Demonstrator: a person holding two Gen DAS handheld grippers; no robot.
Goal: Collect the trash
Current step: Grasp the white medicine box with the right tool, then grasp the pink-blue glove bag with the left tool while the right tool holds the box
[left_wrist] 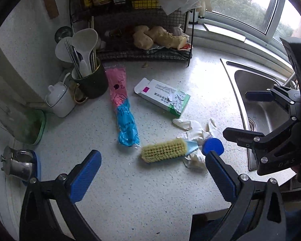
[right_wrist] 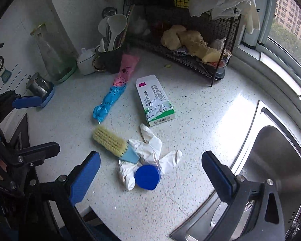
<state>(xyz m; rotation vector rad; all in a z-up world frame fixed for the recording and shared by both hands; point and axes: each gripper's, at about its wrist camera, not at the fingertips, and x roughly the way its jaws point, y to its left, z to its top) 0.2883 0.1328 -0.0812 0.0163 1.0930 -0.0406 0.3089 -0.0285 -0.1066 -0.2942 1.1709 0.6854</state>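
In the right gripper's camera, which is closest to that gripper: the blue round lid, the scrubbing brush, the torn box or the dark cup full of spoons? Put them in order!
From the right gripper, nearest first:
1. Blue round lid, right between the fingers, on the crumpled white glove.
2. Scrubbing brush, just beyond, to the left.
3. Torn box, mid-counter.
4. Dark cup of spoons, at the back by the wall.

A black wire rack [right_wrist: 190,46] holds ginger [right_wrist: 192,40] (yellow packets above); beside it a dark utensil cup [left_wrist: 92,80], white pot [left_wrist: 59,98], steel sink [right_wrist: 271,160]
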